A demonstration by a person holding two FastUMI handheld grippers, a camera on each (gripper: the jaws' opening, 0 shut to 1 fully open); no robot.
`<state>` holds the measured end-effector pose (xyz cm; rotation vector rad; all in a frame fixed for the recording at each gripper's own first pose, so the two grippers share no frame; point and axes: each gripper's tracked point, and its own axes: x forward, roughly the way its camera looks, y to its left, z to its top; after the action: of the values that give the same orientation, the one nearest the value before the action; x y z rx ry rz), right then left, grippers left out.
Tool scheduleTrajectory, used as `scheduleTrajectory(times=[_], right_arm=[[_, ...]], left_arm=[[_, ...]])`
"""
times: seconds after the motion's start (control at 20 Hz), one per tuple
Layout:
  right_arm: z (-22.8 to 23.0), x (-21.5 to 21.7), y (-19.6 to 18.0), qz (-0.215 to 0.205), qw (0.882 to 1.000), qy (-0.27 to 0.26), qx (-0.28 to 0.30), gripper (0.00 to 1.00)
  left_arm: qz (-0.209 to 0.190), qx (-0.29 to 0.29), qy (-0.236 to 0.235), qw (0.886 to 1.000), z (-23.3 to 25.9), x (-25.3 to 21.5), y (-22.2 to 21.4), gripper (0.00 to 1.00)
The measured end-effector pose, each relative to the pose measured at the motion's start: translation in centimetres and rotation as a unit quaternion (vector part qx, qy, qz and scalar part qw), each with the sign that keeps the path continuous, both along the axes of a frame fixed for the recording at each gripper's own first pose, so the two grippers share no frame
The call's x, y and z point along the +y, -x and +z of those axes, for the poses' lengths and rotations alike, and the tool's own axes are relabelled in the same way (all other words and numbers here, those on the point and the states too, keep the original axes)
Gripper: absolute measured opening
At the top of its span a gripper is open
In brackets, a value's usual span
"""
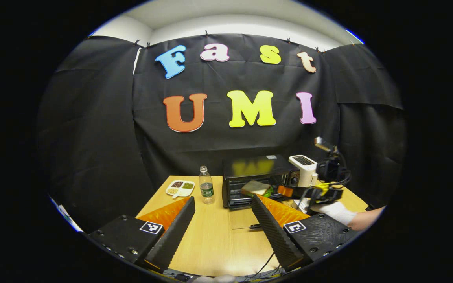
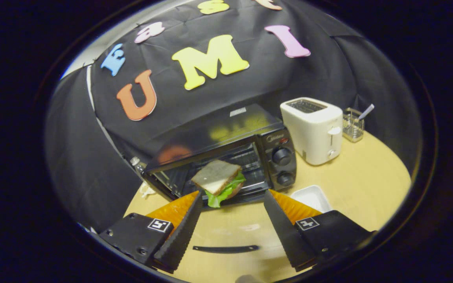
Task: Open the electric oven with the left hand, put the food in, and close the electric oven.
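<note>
The black electric oven (image 1: 250, 167) (image 2: 218, 129) stands at the back of the wooden table. Its glass door is folded down, with the door handle (image 2: 226, 248) near me. A sandwich (image 2: 215, 175) (image 1: 256, 188) of bread and lettuce lies at the front of the oven's opening, its lettuce hanging over the edge. My right gripper (image 2: 233, 192) is open just in front of the sandwich, with its fingers apart on either side and not pressing it. In the left gripper view that same gripper (image 1: 289, 192) is held by a gloved hand (image 1: 334, 210). My left gripper (image 1: 223, 198) hangs open and holds nothing, farther back over the table.
A white toaster (image 2: 313, 129) (image 1: 303, 167) stands right of the oven, with a clear holder (image 2: 353, 125) containing a utensil beyond it. A white tray (image 2: 311, 196) lies by the oven's knobs. Left of the oven stand a water bottle (image 1: 206, 184) and a divided dish (image 1: 180, 188).
</note>
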<state>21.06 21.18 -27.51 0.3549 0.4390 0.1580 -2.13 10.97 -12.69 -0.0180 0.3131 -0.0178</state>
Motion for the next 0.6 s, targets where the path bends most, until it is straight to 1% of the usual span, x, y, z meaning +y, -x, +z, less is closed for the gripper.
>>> scheduleTrajectory(times=[0.05, 0.1, 0.15, 0.2, 0.25, 0.3, 0.35, 0.45, 0.6], right_arm=[[1.2, -1.7, 1.1, 0.006, 1.000, 0.017, -0.011, 1.00], [2.3, -3.2, 2.0, 0.016, 0.999, 0.028, -0.022, 1.00], [3.3, -5.0, 2.9, 0.022, 0.999, 0.038, -0.028, 0.89], [4.2, -6.8, 3.7, 0.028, 0.998, 0.046, -0.038, 0.89], [5.3, -8.6, 4.4, 0.034, 0.997, 0.058, -0.047, 1.00], [6.0, -10.3, 4.9, 0.041, 0.996, 0.066, -0.052, 0.89], [6.8, -12.0, 5.4, 0.047, 0.995, 0.068, -0.056, 1.00], [8.2, -15.3, 6.1, 0.055, 0.994, 0.068, -0.067, 1.00], [8.9, -18.6, 6.1, 0.069, 0.991, 0.092, -0.072, 1.00]], left_arm=[[0.006, 0.005, 0.006, 1.000, -0.7, -0.4, -0.3, 0.96], [0.014, 0.008, 0.009, 1.000, -1.4, -0.8, -0.8, 0.96], [0.025, 0.011, 0.011, 1.000, -2.2, -1.3, -1.2, 0.96], [0.034, 0.016, 0.012, 0.999, -2.8, -1.8, -1.6, 0.96], [0.043, 0.017, 0.013, 0.999, -3.7, -2.4, -2.2, 0.96], [0.055, 0.025, 0.014, 0.998, -4.7, -3.0, -2.7, 0.96], [0.065, 0.031, 0.012, 0.997, -6.0, -3.4, -3.0, 0.96], [0.082, 0.054, 0.004, 0.995, -8.9, -4.8, -3.4, 0.96], [0.091, 0.079, -0.009, 0.993, -12.8, -7.3, -3.5, 0.96]])
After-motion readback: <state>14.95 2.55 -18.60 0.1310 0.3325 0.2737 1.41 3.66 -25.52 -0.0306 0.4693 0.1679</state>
